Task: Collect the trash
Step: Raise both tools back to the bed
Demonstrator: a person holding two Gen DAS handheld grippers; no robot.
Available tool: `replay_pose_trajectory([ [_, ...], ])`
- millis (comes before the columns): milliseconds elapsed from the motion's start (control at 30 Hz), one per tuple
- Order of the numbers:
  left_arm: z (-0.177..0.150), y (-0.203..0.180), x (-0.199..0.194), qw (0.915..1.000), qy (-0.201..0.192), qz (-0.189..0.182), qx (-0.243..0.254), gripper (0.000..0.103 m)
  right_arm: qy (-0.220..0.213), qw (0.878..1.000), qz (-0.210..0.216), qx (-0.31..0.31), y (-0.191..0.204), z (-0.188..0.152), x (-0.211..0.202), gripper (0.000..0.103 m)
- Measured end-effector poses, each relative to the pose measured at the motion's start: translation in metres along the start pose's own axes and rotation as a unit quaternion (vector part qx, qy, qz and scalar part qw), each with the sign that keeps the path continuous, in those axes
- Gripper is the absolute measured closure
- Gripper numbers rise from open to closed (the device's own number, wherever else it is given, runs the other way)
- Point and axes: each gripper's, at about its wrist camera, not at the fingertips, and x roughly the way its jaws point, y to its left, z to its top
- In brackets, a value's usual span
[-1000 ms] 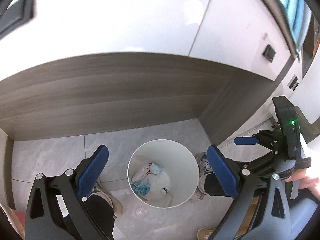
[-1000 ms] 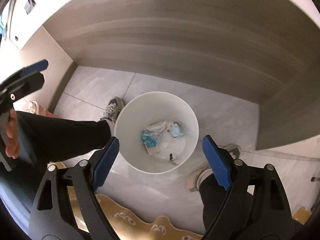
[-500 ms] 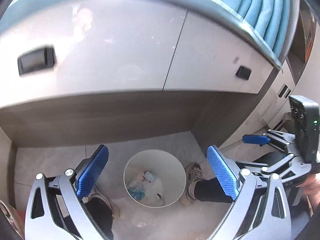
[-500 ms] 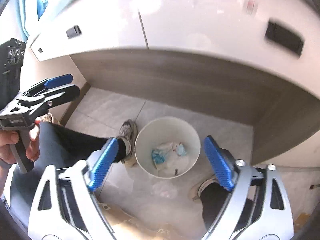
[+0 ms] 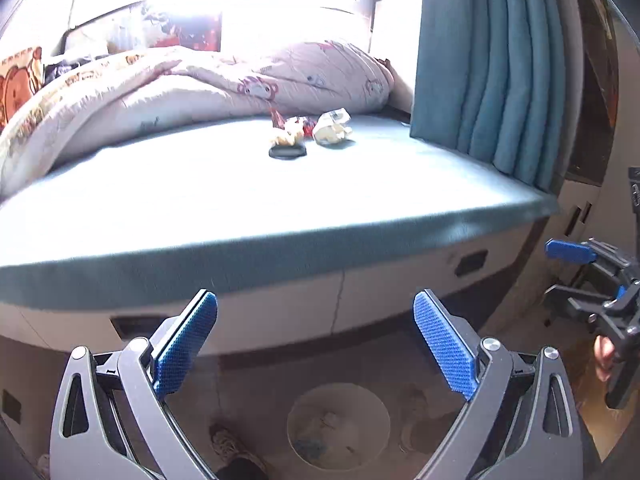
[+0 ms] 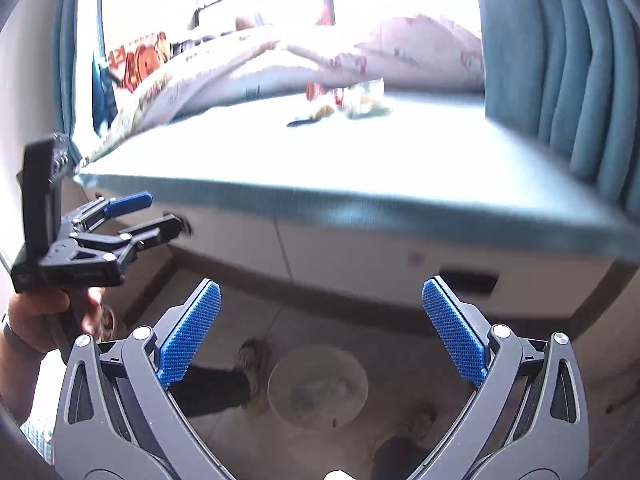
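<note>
**Both grippers empty above the bin**

The left gripper [image 5: 316,344] and the right gripper [image 6: 320,332] both stand with jaws spread wide, nothing between the blue pads; the right one's jaws have just been opening. Crumpled wrappers [image 5: 316,130] and a dark flat piece [image 5: 287,153] lie on the teal bed surface [image 5: 200,208], near the quilt [image 5: 192,88]. The white bin [image 5: 338,426] sits on the floor below, with scraps inside.

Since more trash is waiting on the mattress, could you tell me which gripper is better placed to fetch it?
Probably the left gripper: the wrappers lie straight ahead between its open jaws. From the right gripper, also empty, they sit about as centred, so the edge is slight.
</note>
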Motion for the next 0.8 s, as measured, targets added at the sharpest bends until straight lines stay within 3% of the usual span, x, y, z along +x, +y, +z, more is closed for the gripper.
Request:
replay_pose_trajectory([
  [233,0.057,0.004,0.014,0.9995,0.014,0.025,0.011,0.006,-0.032,0.999,-0.015,-0.016,-0.010,0.065,-0.008,0.005],
  [433,0.099,0.016,0.042,0.9993,0.029,0.022,-0.007,0.006,-0.036,0.999,-0.015,-0.027,-0.013,0.111,0.009,0.005],
  [633,0.145,0.038,0.088,0.9985,0.044,0.018,-0.028,0.006,-0.032,0.999,-0.006,-0.041,-0.019,0.140,0.044,0.005],
  [800,0.176,0.046,0.137,0.9972,0.070,0.020,-0.017,0.006,-0.012,0.998,-0.030,-0.052,-0.036,0.171,0.095,0.005],
])
